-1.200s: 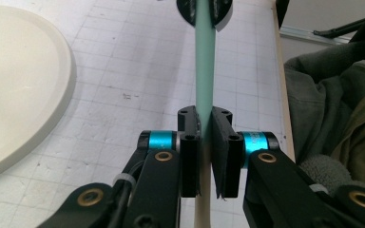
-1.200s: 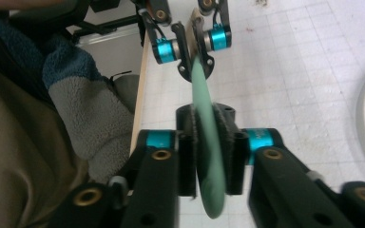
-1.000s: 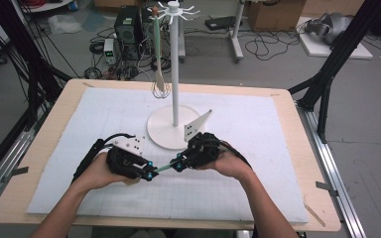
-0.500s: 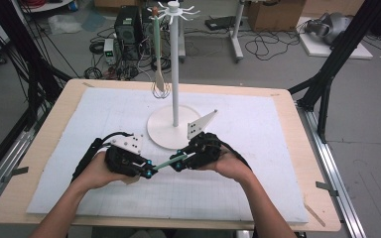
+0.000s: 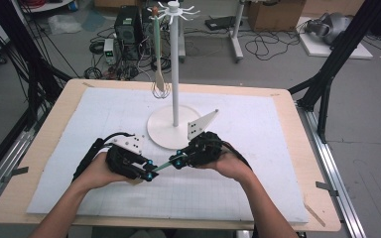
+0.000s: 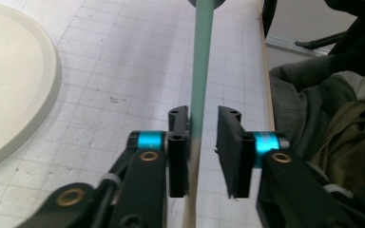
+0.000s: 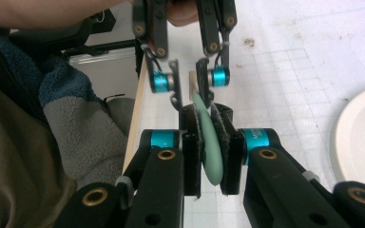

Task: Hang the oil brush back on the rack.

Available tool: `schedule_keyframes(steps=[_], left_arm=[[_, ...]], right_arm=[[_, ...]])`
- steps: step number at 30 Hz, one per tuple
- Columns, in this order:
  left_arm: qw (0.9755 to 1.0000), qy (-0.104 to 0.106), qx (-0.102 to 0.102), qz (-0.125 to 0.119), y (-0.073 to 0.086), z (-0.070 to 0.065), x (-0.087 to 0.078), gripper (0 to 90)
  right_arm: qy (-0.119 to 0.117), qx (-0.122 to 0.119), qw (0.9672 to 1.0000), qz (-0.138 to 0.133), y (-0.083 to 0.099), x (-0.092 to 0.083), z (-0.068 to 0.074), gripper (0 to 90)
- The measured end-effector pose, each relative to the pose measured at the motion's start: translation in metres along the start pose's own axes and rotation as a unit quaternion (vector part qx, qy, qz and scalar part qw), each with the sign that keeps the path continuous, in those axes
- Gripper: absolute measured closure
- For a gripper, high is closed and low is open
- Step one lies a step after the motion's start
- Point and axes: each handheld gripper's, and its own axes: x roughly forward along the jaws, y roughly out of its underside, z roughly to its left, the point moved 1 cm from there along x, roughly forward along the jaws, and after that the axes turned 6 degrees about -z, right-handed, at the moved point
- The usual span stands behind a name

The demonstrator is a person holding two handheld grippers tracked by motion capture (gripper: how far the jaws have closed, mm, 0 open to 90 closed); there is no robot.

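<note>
A slim utensil (image 5: 162, 166) with a pale green blade and a light wooden handle hung level just above the white gridded mat (image 5: 258, 198), between the two claws at the near middle of the counter (image 5: 69, 94). In the right gripper view its green blade (image 7: 208, 152) stood on edge between the pads of the right claw (image 7: 208, 156), which pressed on it from both sides and held it. The handle end ran on to the left claw (image 7: 190, 88) facing it.

In the left gripper view the stick (image 6: 200, 80) ran up between the jaws of the left claw (image 6: 202, 152). It lay against one pad, while a clear gap stayed open to the other, so this claw stood narrowly open around the handle and did not clamp it; its jaws had just been opening a little.

In the high view the left claw (image 5: 149, 174) and the right claw (image 5: 174, 161) pointed at each other, close together, each in one of the person's hands. Just beyond them stood the round white base of a rack (image 5: 171, 130), whose post rose from it. A whisk (image 5: 159, 84) with a green handle hung from the hooks at the top.
</note>
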Motion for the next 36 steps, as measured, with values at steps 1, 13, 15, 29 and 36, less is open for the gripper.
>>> schedule_keyframes(steps=[1, 13, 15, 29, 36], left_arm=[[1.0000, 0.001, 0.005, 0.004, -0.0002, 0.0002, 0.0001, 79.0], [0.9993, -0.023, 0.003, -0.028, -0.0042, 0.0016, -0.0069, 84.1], [0.9992, -0.026, 0.005, -0.030, -0.0050, 0.0015, -0.0066, 84.1], [0.9994, -0.023, 0.003, -0.025, -0.0048, 0.0014, -0.0021, 82.3], [0.9988, -0.027, 0.000, -0.042, -0.0067, 0.0012, -0.0037, 84.0]], right_arm=[[0.000, -0.002, 1.0000, 0.001, -0.0011, 0.0000, 0.0003, 83.0], [0.016, 0.010, 0.9992, -0.036, -0.0015, 0.0012, 0.0008, 73.2], [0.019, 0.012, 0.9987, -0.045, -0.0012, 0.0012, 0.0009, 74.7], [0.023, -0.004, 0.9991, -0.037, -0.0060, -0.0057, 0.0049, 82.8], [0.035, 0.004, 0.9967, -0.074, -0.0052, -0.0069, 0.0049, 78.0]])
